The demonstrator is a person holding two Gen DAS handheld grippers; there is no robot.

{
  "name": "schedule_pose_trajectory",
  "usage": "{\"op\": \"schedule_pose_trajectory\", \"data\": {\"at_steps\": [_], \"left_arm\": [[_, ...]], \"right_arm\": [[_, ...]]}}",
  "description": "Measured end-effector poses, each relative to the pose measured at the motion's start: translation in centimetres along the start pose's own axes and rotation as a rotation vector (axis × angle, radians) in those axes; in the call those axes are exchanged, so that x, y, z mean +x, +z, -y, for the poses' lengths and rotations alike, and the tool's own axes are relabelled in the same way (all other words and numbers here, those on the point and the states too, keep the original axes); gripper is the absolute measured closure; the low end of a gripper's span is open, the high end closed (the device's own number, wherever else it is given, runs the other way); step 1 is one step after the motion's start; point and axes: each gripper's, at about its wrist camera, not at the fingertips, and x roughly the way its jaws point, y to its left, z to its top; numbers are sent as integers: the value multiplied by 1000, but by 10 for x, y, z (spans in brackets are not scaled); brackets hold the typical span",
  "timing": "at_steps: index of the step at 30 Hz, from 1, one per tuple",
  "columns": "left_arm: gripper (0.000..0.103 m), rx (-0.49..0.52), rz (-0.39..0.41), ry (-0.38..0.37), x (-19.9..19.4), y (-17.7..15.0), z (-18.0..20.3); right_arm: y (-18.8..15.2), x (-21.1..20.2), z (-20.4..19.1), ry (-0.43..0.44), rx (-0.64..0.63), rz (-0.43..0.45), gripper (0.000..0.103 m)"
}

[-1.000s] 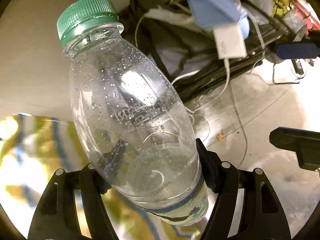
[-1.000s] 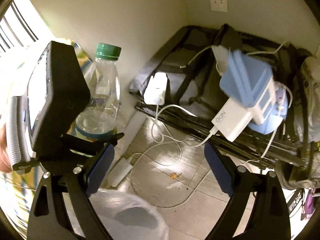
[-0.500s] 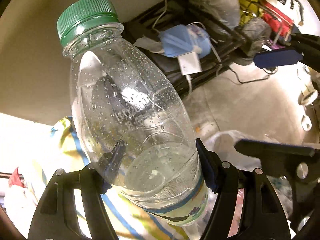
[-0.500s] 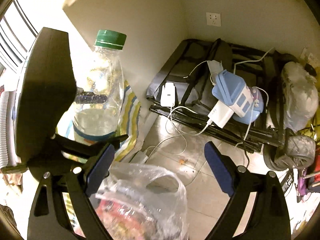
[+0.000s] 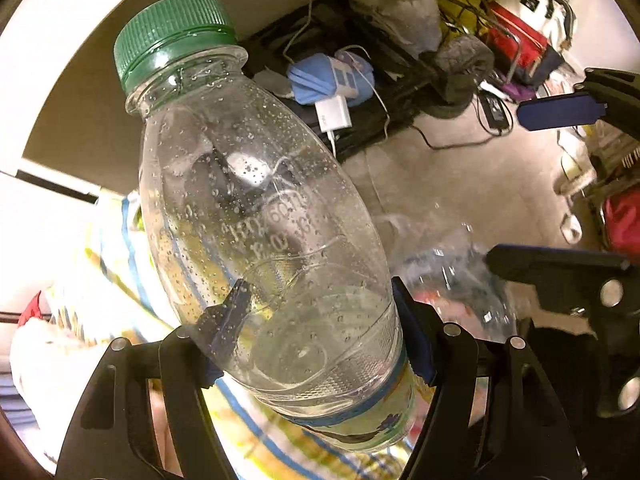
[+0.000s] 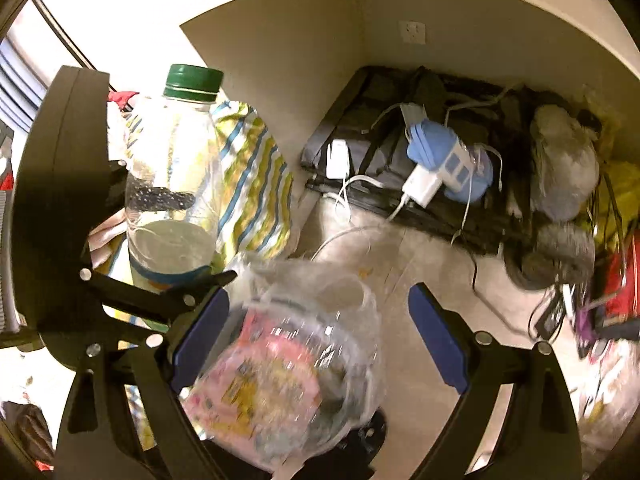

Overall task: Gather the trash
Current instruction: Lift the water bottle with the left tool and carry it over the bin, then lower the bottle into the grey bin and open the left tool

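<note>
My left gripper point(image 5: 316, 320) is shut on a clear plastic bottle point(image 5: 260, 216) with a green cap point(image 5: 172, 32) and a little water in it, held upright in the air. The bottle also shows in the right wrist view point(image 6: 172, 184), at the left, with the left gripper's body beside it. My right gripper point(image 6: 316, 340) is open, its blue pads wide apart. A clear plastic trash bag point(image 6: 296, 364) with pink wrappers inside sits low between its fingers. The bag shows blurred in the left wrist view point(image 5: 448, 276), right of the bottle.
A striped cloth point(image 6: 252, 184) lies behind the bottle. Against the wall are a black bag point(image 6: 400, 128), a blue device with a white charger point(image 6: 444, 160) and trailing cables. Grey bundles, red and yellow items crowd the right point(image 6: 560, 168). Bare tiled floor point(image 5: 460, 184) lies between.
Both grippers have risen and pulled back from the wall corner. The trash bag has come up into view under the right gripper. The bottle stays gripped the same way.
</note>
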Motion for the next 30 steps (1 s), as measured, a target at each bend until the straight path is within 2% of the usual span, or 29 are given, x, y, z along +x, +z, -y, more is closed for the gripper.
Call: {"op": "schedule_pose_trajectory", "data": {"at_steps": [6,11,19,30], "left_arm": [[36,-12,-32,-49,-18,-25,21],[36,-60,-79,-76,-8,-53,30],[35,-117,-178,-128,46,-91,56],[37,-179,-247,-175,128,-110,81]], "right_arm": [[-30,-8,-15,16,30,-64,15],[-55,1,-23,14,30,-111,15],[-84,36,-23,3,-16,-188,15],[-98,94,-1,-20,-97,-234,15]]}}
